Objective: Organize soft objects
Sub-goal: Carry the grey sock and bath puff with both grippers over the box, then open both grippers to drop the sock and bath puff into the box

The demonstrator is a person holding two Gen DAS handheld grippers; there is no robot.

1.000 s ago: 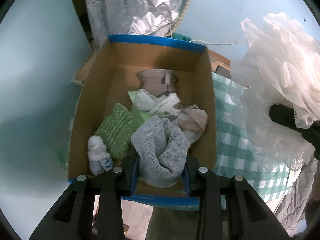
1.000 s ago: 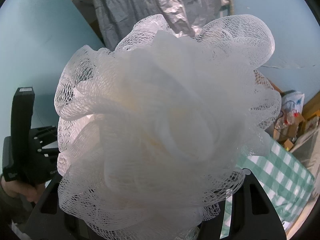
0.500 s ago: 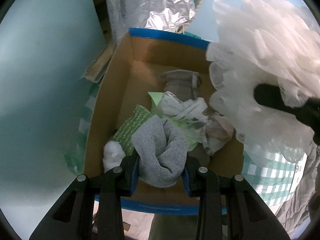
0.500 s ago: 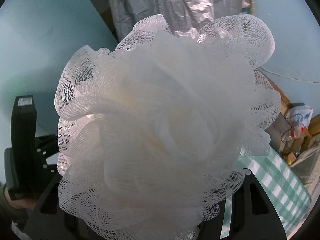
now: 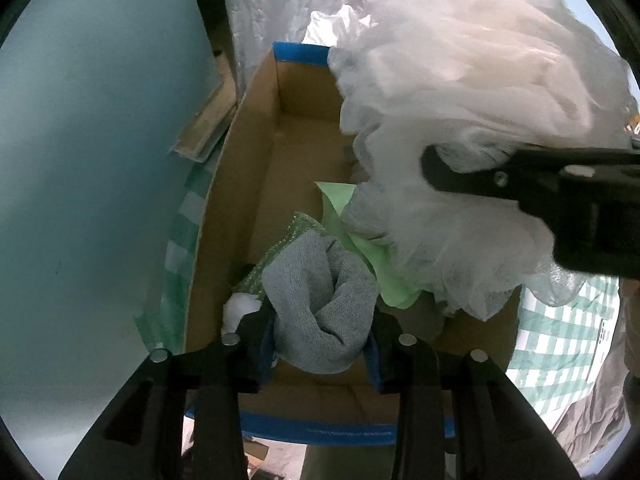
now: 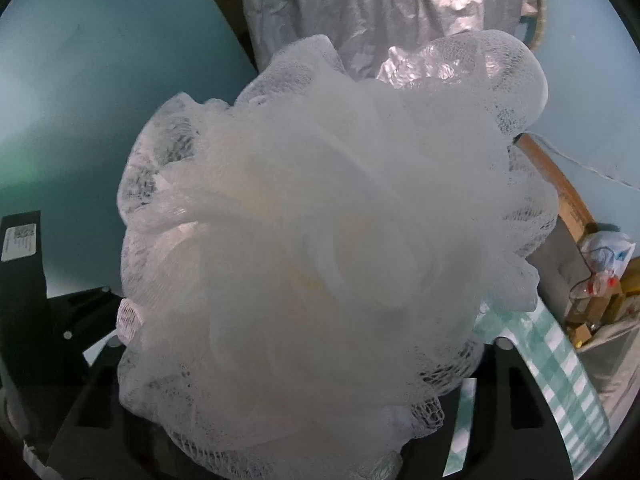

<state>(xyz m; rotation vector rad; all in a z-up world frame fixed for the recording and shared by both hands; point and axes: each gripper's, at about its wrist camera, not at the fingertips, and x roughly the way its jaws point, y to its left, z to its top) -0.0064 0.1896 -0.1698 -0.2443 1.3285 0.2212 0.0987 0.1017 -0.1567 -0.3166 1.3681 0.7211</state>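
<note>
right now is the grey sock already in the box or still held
Still held: the grey sock is bunched between the left gripper pads, hanging above the cardboard box, not resting inside.

Cardboard box [image 5: 256, 184] on checked (green-white) tablecloth [image 5: 560, 344].

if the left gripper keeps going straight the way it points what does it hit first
Probably the green knitted cloth lying in the cardboard box. The left gripper, shut on the grey sock, points down into it; depth is unclear.
</note>
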